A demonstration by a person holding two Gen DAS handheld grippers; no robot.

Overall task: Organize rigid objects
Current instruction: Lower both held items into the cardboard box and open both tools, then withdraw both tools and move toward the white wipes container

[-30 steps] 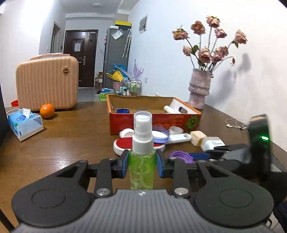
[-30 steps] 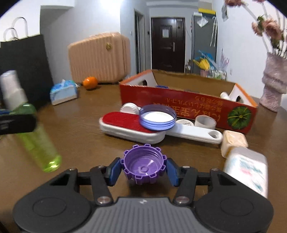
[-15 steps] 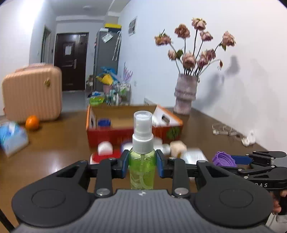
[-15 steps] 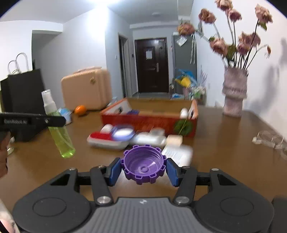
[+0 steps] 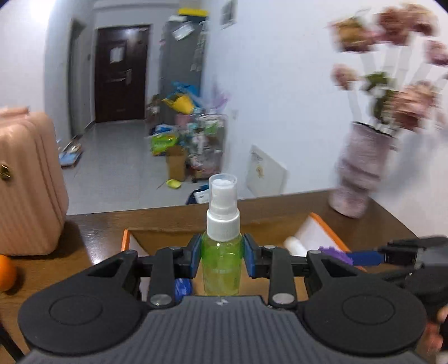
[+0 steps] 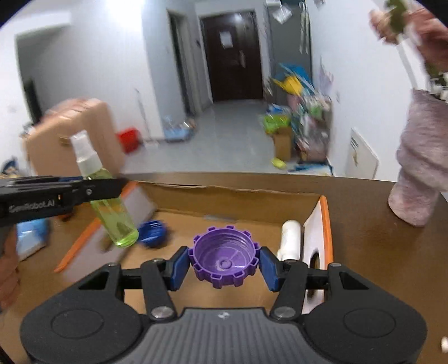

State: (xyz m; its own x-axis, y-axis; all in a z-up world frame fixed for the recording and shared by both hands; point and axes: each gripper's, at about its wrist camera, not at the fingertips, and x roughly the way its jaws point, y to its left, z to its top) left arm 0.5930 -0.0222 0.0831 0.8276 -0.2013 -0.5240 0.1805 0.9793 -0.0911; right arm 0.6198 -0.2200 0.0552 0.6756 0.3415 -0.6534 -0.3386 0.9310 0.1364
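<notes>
Both grippers hang above the open box (image 6: 238,193): left gripper (image 5: 222,259) clamps the bottle (image 5: 222,252), right gripper (image 6: 224,264) pinches the purple cap (image 6: 224,257). Brown table (image 6: 392,252) edge and hallway lie beyond.

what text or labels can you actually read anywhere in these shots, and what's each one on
"GenRobot.AI", pale lettering on the side of the left gripper as seen from the right wrist view; slightly blurred.
Paper notice on the dark door: too small to read.
Papers on the grey cabinet: blurred, unreadable.
White panel leaning against the wall: a small mark, illegible.
Green spray bottle and purple cap: no text visible.
</notes>
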